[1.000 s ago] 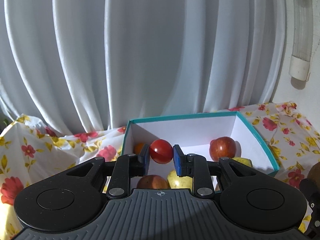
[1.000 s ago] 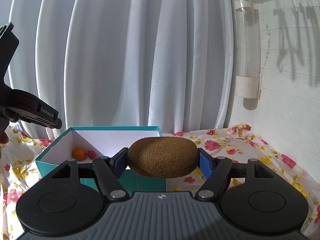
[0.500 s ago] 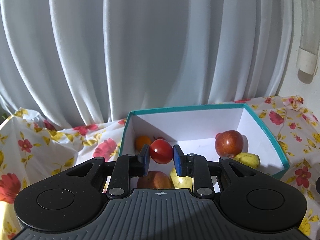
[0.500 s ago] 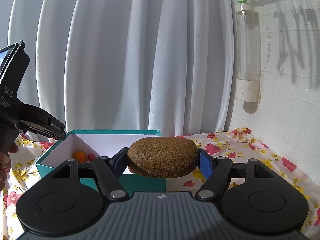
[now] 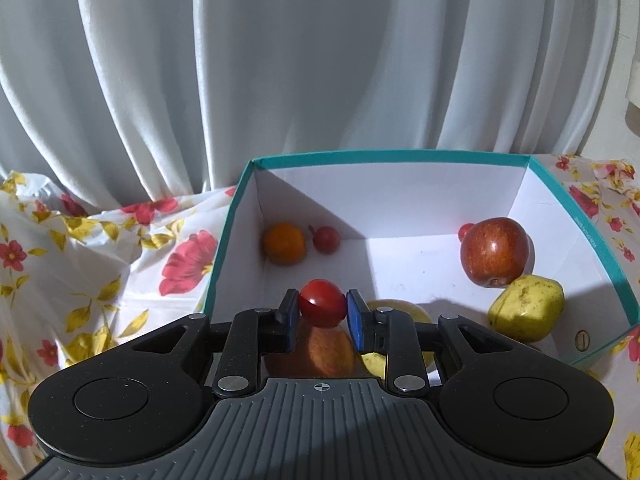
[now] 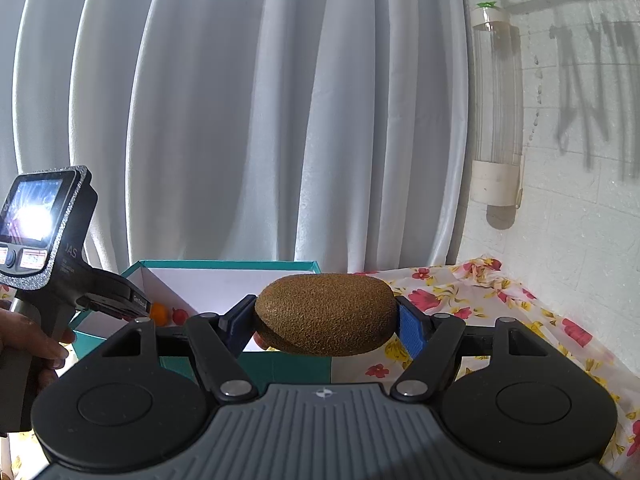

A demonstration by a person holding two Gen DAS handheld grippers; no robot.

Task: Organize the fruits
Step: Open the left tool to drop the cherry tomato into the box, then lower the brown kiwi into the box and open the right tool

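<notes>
Fingers of the left gripper are clamped on a small red tomato, held over the near-left part of the teal box, above a reddish apple. Fingers of the right gripper pinch a brown kiwi by its ends, just outside the box's near wall. Inside the box, an orange and a cherry tomato sit in the far-left corner, a red apple and yellow-green pear along the right wall. To place the tomato well, I would steer it toward that far-left corner, lower it close to the floor, and release gently so it neither rolls nor bruises. Small print on the box's right rim is too small to read; the left device reads "JAS" or similar.
</notes>
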